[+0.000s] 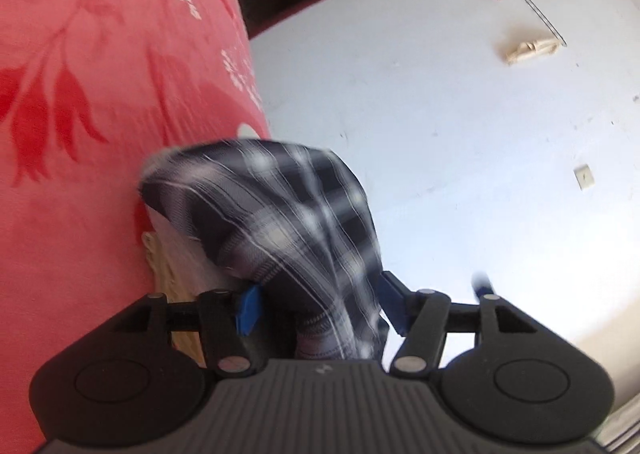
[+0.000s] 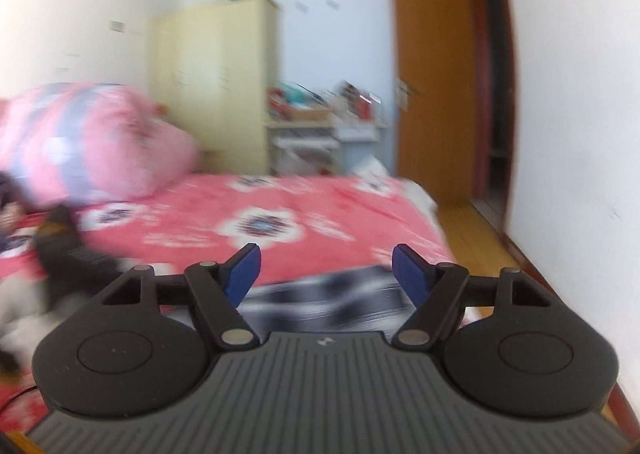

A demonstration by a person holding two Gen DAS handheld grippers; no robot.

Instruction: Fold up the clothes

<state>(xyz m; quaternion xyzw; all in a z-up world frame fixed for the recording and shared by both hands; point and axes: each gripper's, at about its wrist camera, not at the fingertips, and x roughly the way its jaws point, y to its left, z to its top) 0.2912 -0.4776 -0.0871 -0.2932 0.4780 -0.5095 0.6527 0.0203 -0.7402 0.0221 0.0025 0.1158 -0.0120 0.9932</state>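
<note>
A dark plaid garment [image 1: 280, 206] is bunched up at the edge of the red floral bed cover [image 1: 80, 94], in front of my left gripper [image 1: 320, 306]. Its jaws stand apart with the cloth hanging between them. The left pad [image 1: 248, 310] is clear of the fabric, while the cloth brushes the right finger. In the right wrist view my right gripper [image 2: 326, 270] is open with nothing between its fingers. The same plaid garment [image 2: 328, 298], blurred, lies flat on the bed cover [image 2: 320, 206] just below and beyond the fingertips.
White and cream cloth [image 1: 176, 254] sits under the plaid bunch. A pink quilt [image 2: 92, 142] and dark clothes [image 2: 64, 254] lie at the bed's left. Beyond are a pale wardrobe [image 2: 212, 86], a cluttered desk [image 2: 320, 114], a wooden door [image 2: 432, 74] and a strip of wooden floor [image 2: 472, 230].
</note>
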